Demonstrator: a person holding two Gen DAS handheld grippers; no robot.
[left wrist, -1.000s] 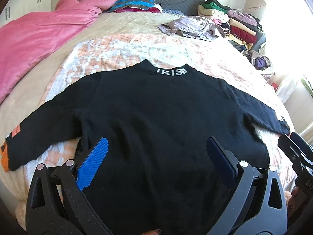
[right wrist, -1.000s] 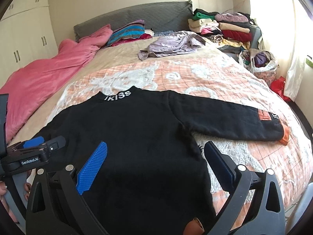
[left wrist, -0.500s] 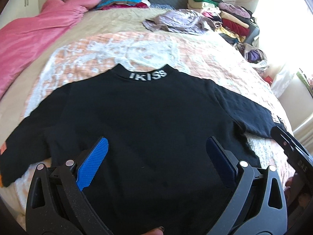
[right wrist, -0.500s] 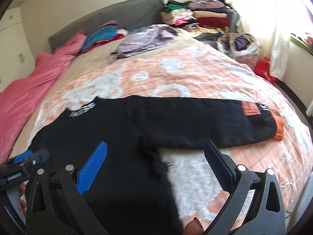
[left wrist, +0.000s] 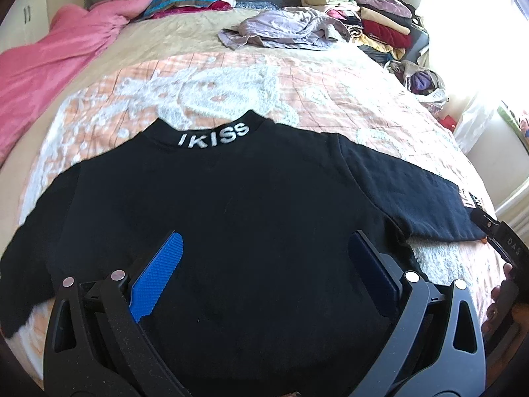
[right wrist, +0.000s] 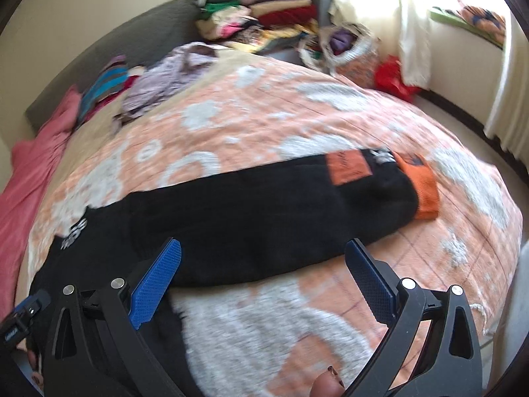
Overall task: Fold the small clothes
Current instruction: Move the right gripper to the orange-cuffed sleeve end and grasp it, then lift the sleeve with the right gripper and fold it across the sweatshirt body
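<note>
A small black sweater [left wrist: 238, 205] with white "IKISS" lettering on its collar [left wrist: 213, 137] lies flat on the bed, sleeves spread out. My left gripper [left wrist: 264, 258] is open and empty above the sweater's lower body. My right gripper [right wrist: 263, 266] is open and empty over the right sleeve [right wrist: 264, 205], which ends in an orange cuff [right wrist: 421, 188] and bears an orange patch [right wrist: 347, 168]. The right gripper also shows at the right edge of the left wrist view [left wrist: 496, 235].
The bed has an orange and white quilt [left wrist: 231, 82]. A pink blanket [left wrist: 49, 63] lies at the left, a lilac garment heap [left wrist: 284, 29] at the back, stacked folded clothes [left wrist: 373, 23] at the back right, and a basket [right wrist: 344, 49] beside the bed.
My right gripper has swung right, from the sweater's body to the right sleeve. My left gripper has shifted a little right and forward over the body. The sweater has not moved.
</note>
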